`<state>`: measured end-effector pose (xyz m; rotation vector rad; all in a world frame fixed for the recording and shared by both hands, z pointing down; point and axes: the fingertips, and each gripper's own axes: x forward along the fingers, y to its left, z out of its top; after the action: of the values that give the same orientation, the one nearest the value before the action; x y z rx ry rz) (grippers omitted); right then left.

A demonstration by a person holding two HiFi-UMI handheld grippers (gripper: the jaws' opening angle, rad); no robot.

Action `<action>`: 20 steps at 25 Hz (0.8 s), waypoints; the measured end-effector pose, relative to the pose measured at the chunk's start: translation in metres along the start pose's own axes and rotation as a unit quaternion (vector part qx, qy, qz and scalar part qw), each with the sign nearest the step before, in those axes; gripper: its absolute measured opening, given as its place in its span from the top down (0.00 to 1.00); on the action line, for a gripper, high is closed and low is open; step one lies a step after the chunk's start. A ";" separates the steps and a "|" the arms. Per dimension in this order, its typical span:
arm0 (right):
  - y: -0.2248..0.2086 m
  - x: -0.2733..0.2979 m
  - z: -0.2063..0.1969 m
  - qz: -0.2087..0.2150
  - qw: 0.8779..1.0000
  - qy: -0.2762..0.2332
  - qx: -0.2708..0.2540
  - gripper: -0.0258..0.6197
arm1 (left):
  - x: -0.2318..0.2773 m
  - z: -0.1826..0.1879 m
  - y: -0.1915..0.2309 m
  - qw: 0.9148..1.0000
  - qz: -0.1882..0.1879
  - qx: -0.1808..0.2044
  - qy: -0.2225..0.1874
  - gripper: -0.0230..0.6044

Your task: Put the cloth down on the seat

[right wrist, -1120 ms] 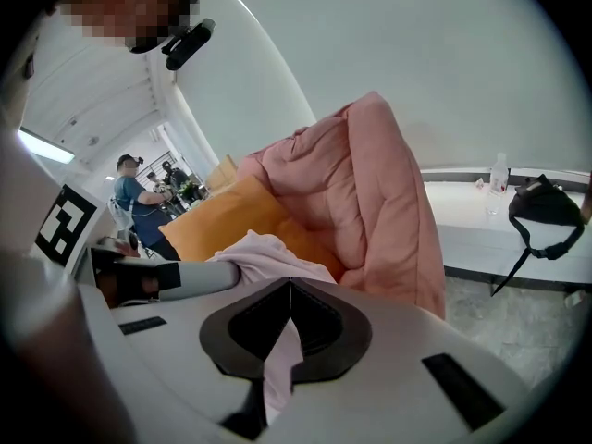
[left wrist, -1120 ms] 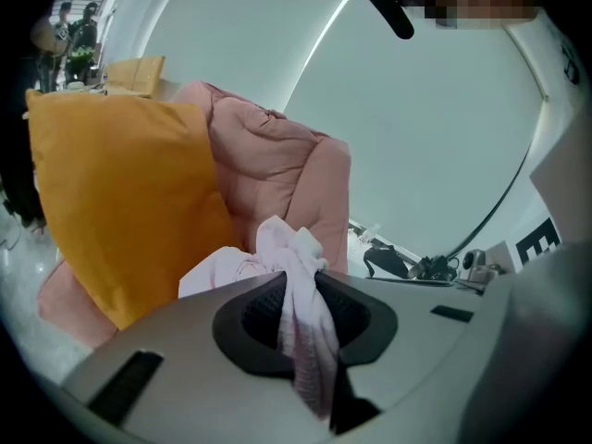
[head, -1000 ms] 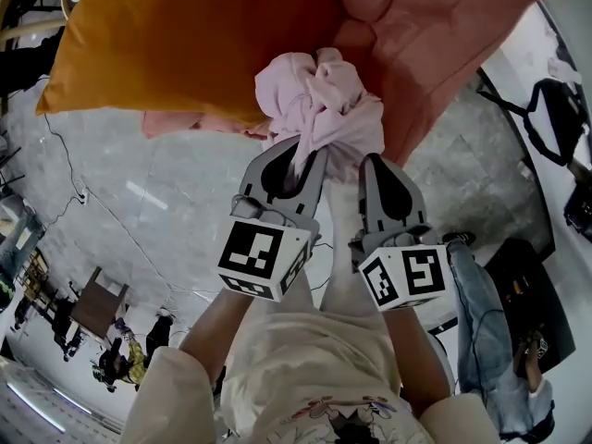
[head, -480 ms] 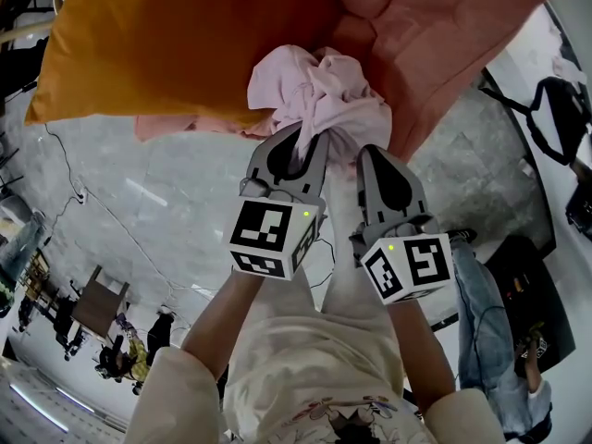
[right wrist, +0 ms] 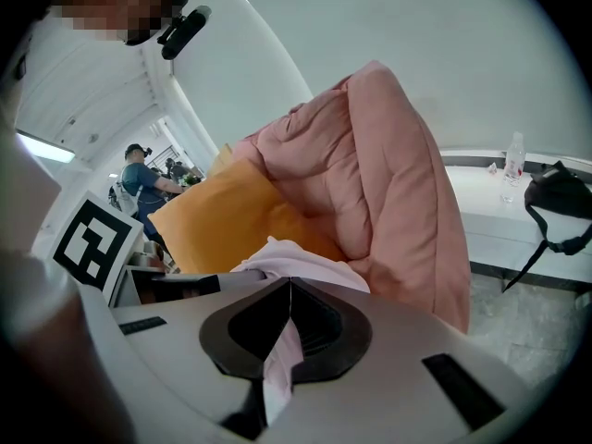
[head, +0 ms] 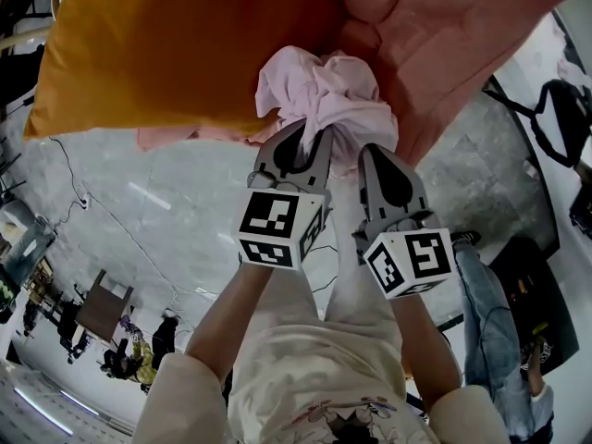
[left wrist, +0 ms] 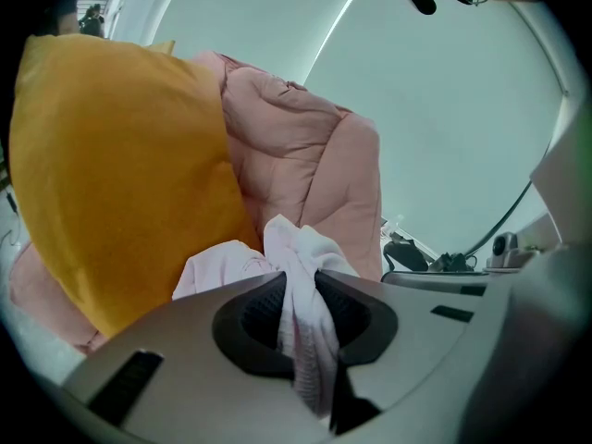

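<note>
A bunched pale pink cloth (head: 319, 95) hangs over the front of a pink padded seat (head: 462, 35). My left gripper (head: 301, 146) is shut on one fold of the cloth (left wrist: 301, 276), which runs down between its jaws. My right gripper (head: 375, 155) is shut on another fold of the cloth (right wrist: 296, 271), with a strip pinched in the jaws. Both grippers sit side by side just below the bundle. An orange cushion (head: 176, 44) lies on the seat to the left of the cloth.
The pink seat's padded back (right wrist: 388, 165) rises behind the orange cushion (right wrist: 231, 215). Grey marble floor (head: 166, 211) lies below. A black bag (head: 555, 109) sits at the right, and jeans (head: 486, 313) hang near my right arm. People stand in the distance (right wrist: 139, 183).
Both grippers have moved a little toward the seat with the cloth still pinched. The bundle now sits slightly further right against the seat front.
</note>
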<state>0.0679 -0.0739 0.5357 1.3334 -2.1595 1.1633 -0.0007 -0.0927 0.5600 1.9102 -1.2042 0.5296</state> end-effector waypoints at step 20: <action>-0.018 0.030 -0.021 -0.013 0.999 0.030 -0.003 0.93 | 0.053 -0.028 0.011 1.000 -0.004 0.003 0.027 0.87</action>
<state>0.0659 -0.0782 0.5761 1.3026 -2.0961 1.1720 0.0157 -0.1022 0.6178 1.8941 -1.1606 0.5766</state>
